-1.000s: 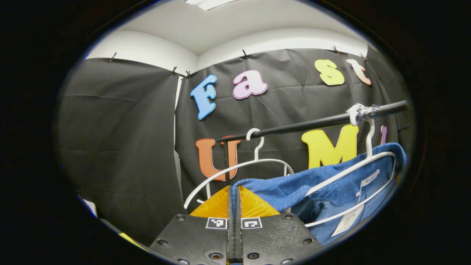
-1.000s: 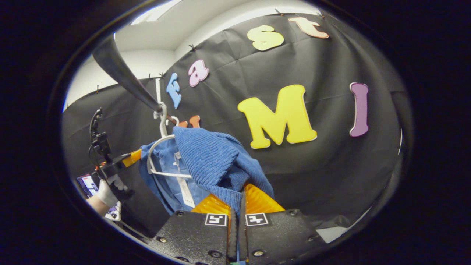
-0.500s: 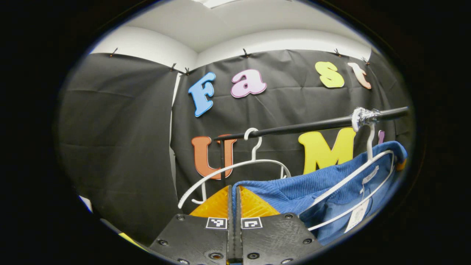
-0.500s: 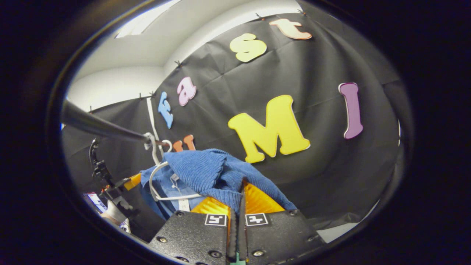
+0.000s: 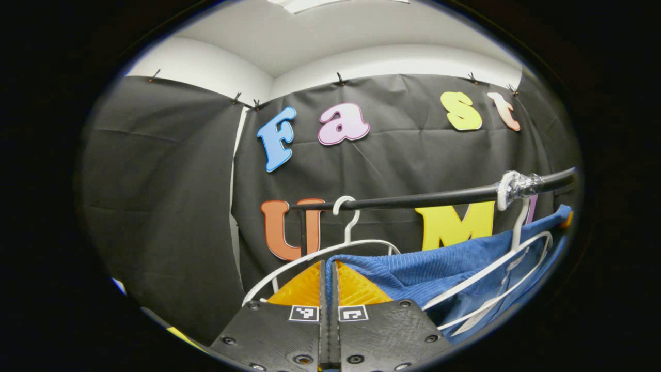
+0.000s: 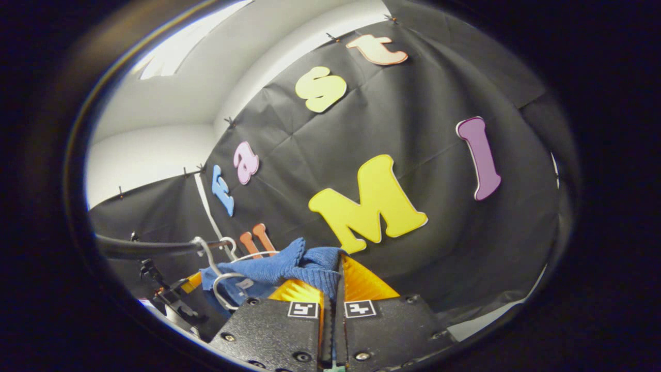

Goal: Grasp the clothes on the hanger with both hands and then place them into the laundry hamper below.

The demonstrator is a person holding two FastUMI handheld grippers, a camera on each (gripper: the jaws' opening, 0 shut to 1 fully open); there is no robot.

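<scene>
Fingers of the left gripper [image 5: 329,281] were pressed together with the edge of the blue knit sweater [image 5: 413,271] pinched between them. In the right gripper view, the right gripper [image 6: 335,279] was likewise closed, its fingers clamping a bunched fold of the same sweater [image 6: 289,266]. Between the two grips the garment was stretched out, and it was draped around a white plastic hanger [image 5: 496,271] whose hook hung from the black rail [image 5: 413,199] at a taped spot. A second white hanger [image 5: 330,248] hung bare farther along the rail, close behind the left gripper's fingers. The laundry hamper sat below and out of sight, so its exact position could not be told.

The main risk from here appeared to be the sweater snagging. The hanger's frame seemed to be threaded inside the neck opening, so a straight downward pull could drag on the hanger, yank its hook against the rail or stretch the knit. The bare hanger was near enough to the left grip to catch on the fabric too. Both grips held only thin edges of cloth, so uneven pulling might slip one corner free and leave the sweater dangling from one side.
</scene>
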